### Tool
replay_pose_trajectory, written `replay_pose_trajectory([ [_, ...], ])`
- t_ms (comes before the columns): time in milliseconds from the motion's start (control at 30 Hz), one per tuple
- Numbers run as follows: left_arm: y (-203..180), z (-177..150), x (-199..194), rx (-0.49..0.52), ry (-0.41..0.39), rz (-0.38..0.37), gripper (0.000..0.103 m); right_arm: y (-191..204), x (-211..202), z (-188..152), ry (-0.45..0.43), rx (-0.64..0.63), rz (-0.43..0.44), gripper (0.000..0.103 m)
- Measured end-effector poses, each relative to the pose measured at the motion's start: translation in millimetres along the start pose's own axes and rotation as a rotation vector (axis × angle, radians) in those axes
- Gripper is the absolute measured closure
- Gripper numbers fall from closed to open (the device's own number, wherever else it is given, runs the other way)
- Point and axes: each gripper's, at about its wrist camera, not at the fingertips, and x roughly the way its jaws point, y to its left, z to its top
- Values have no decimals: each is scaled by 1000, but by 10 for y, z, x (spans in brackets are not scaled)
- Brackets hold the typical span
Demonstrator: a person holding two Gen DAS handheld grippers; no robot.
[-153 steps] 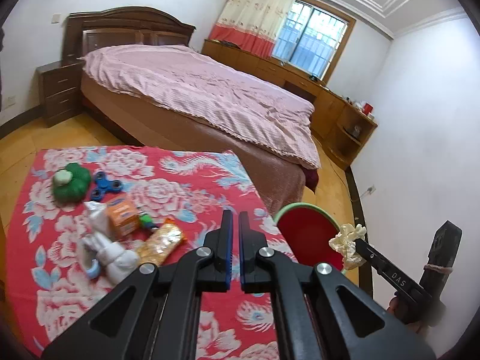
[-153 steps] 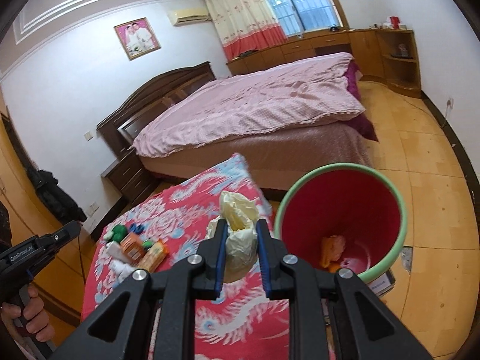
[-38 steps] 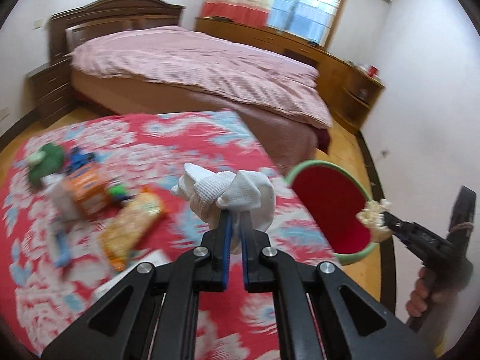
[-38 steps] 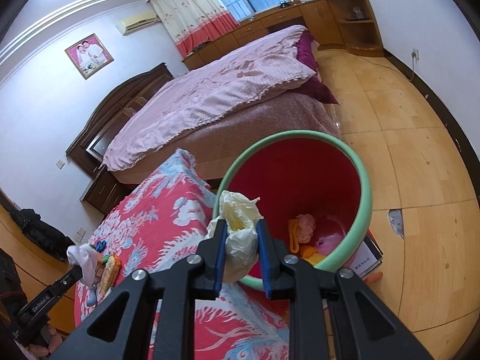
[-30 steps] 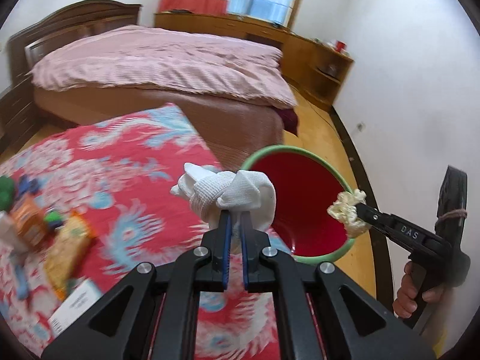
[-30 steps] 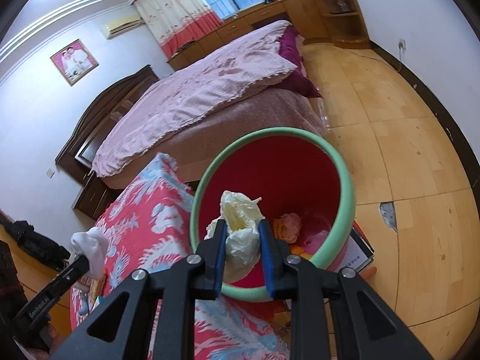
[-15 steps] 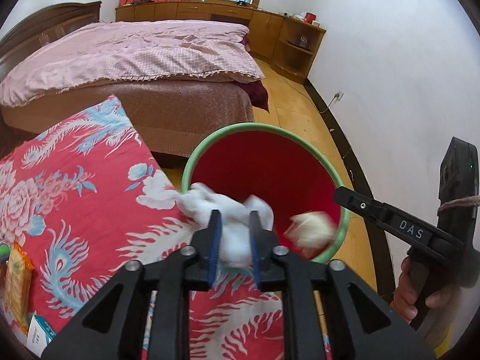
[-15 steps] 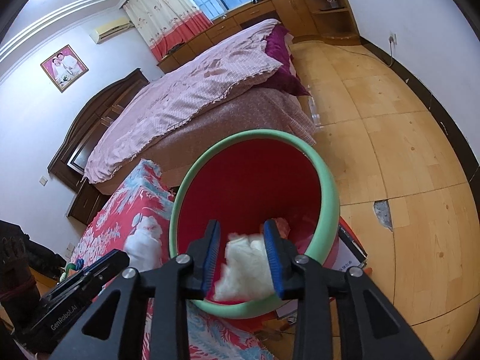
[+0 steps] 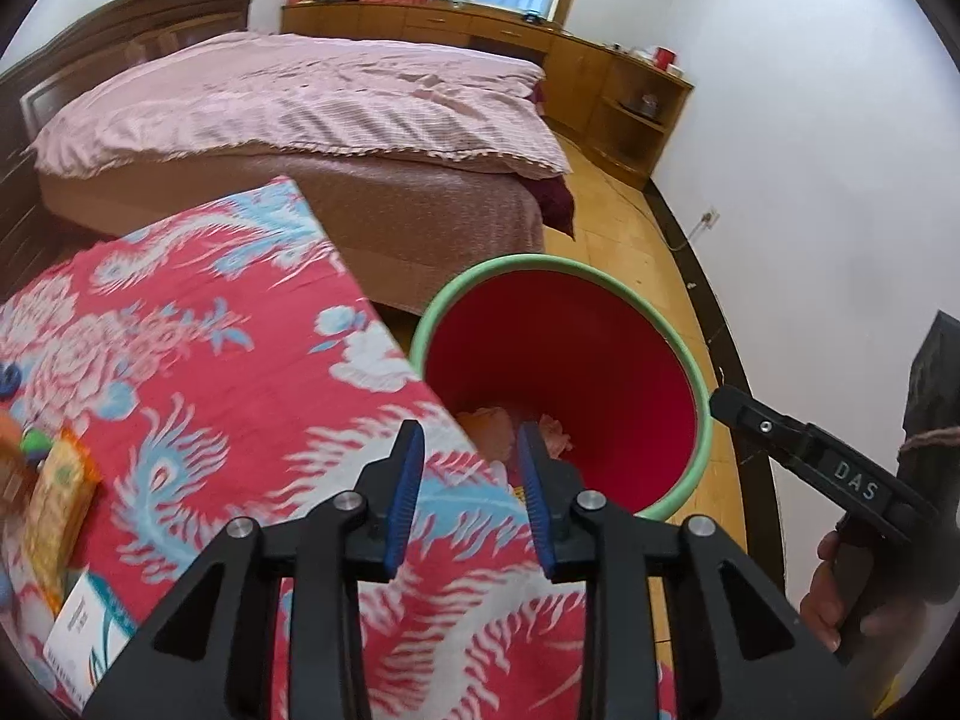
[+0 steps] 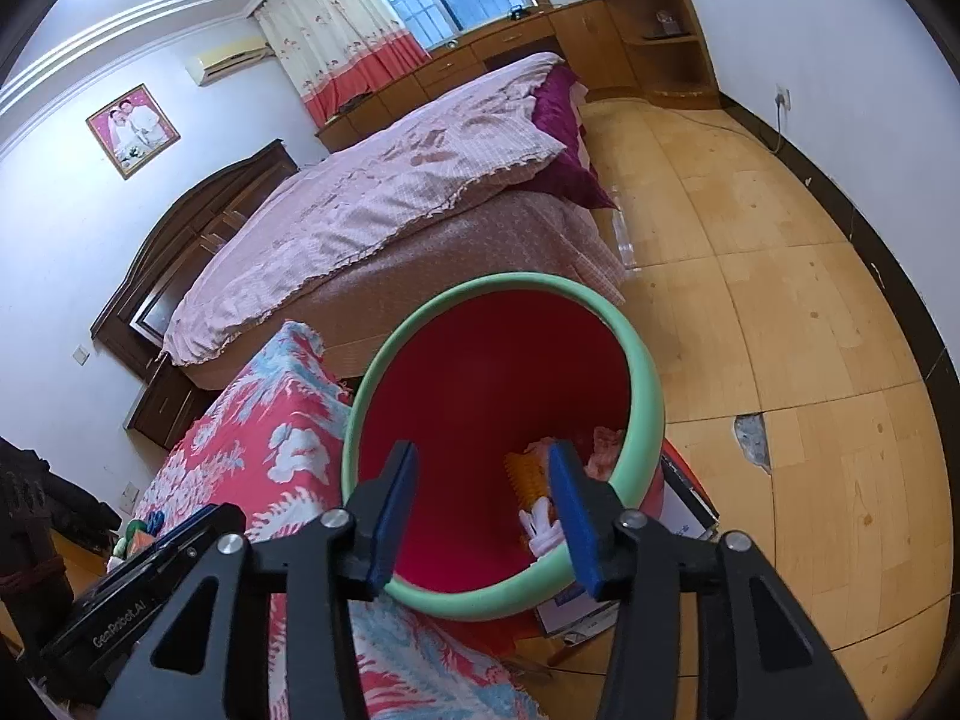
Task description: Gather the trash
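A red bin with a green rim stands on the floor beside the table. My left gripper is open and empty, above the table's edge at the bin's near rim. My right gripper is open and empty, right over the bin's mouth. Pink trash and a white cloth with an orange piece lie at the bin's bottom. A yellow snack packet lies on the table at the left.
The table carries a red flowered cloth. A box and small toys lie at its left. A bed with a pink cover stands behind. Wooden floor spreads to the right.
Both grippers opened over the bin and dropped their loads: the white cloth left my left gripper, the crumpled wrapper left my right. Both now sit inside the bin.
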Motion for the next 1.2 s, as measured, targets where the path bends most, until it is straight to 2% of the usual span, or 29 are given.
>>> replay_pose_trajectory([
  [67, 81, -30, -96, -28, -7, 3, 71, 33, -30, -13, -1, -4, 13, 48],
  [267, 304, -89, -328, -82, -36, 56, 71, 250, -101, -55, 4, -40, 52, 43],
  [733, 1019, -343, -934, -228, -120, 162, 71, 818, -139, -297, 46, -96, 136, 37],
  [1200, 1823, -554, -1278, -309, -147, 281, 71, 1385, -57, -586, 98, -162, 143, 33],
])
